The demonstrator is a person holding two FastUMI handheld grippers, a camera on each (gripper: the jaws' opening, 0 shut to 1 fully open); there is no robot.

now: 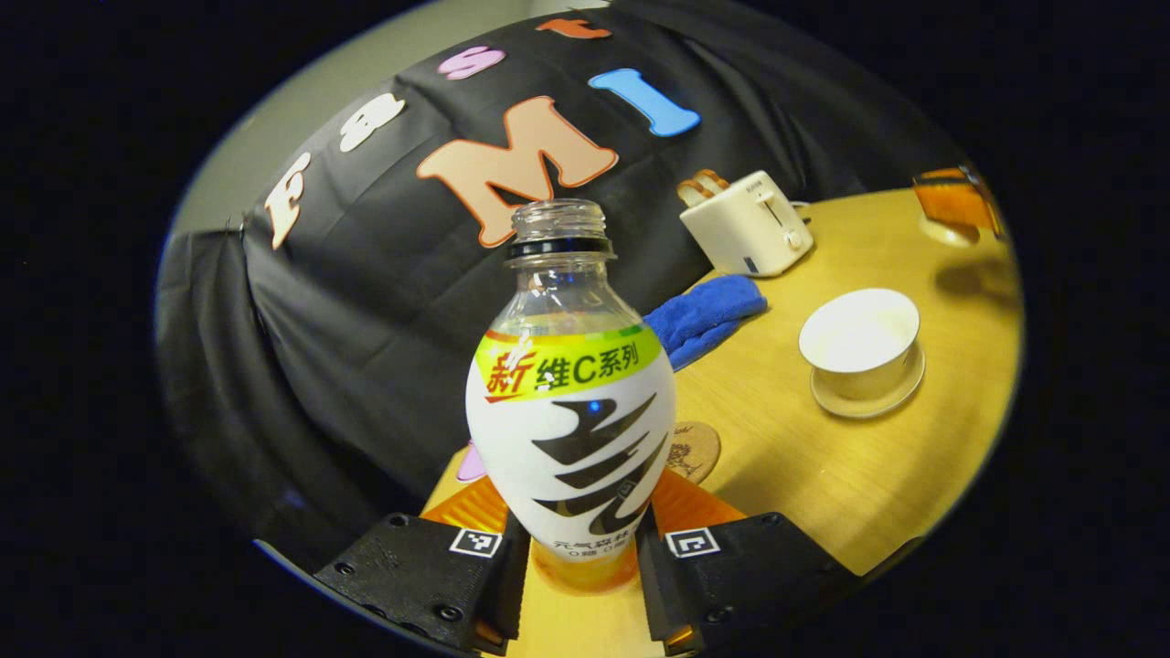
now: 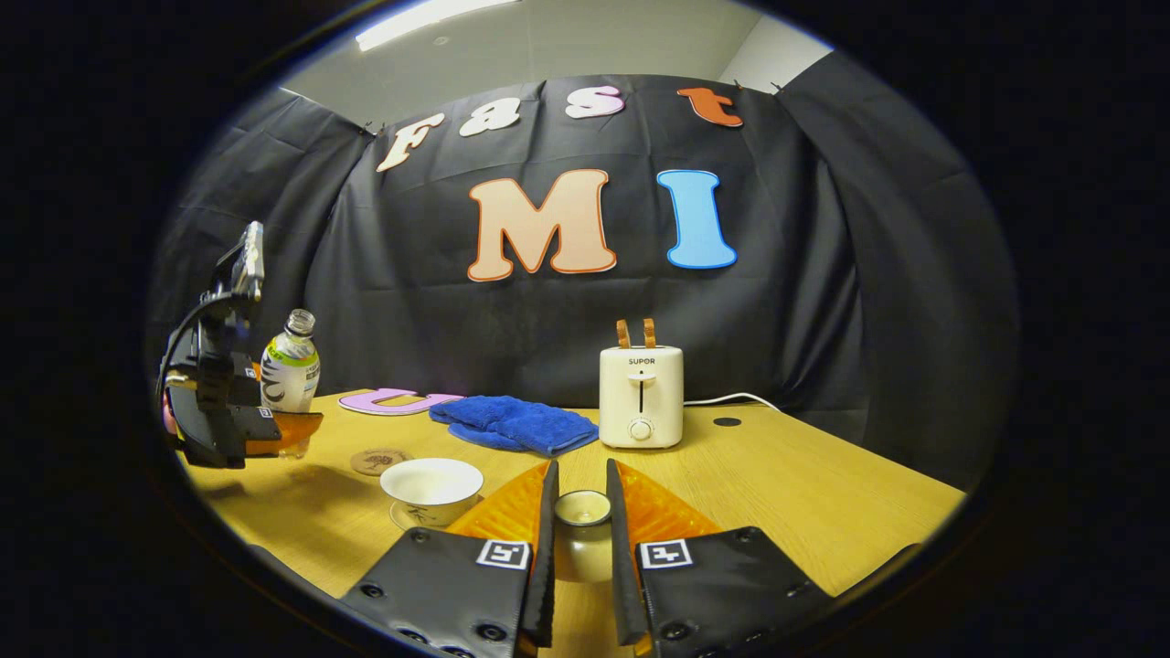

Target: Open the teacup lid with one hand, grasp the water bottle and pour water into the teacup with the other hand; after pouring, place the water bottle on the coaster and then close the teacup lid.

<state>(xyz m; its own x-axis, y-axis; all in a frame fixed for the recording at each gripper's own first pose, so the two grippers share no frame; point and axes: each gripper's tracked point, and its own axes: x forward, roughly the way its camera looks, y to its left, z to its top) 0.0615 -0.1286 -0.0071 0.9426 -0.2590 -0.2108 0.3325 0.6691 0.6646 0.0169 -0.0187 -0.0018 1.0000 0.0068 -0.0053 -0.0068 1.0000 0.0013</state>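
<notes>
Bottle: water bottle (image 1: 571, 393) stands upright between the fingers of the left tool (image 1: 578, 548), cap off, its base apparently clear of the worktop (image 1: 823, 475); in the right gripper view the same bottle (image 2: 291, 373) is carried near the worktop's left edge.
Left tool state: narrowed onto the bottle's lower body, both fingers pressing its sides.
Right tool (image 2: 581, 539): closed on the teacup lid (image 2: 582, 508), held low over the worktop's near edge.
Teacup: open teacup (image 1: 859, 343) on its saucer (image 1: 868, 393), well apart from the bottle toward the worktop's right side; in the right gripper view the cup (image 2: 431, 489) sits just left of the held lid.
Coaster: round coaster (image 1: 690, 450) just behind the bottle, bare.
Step in hand: lid is off and the bottle grasped; pouring not yet begun, by my reading.
Next move: carry the bottle's mouth over the cup rim, then tip slowly.
Hard to tell: water level behind the label; the bottle's base is hidden by the fingers.
Others: toaster (image 2: 641, 396) and blue cloth (image 2: 516, 423) at the far edge.
</notes>
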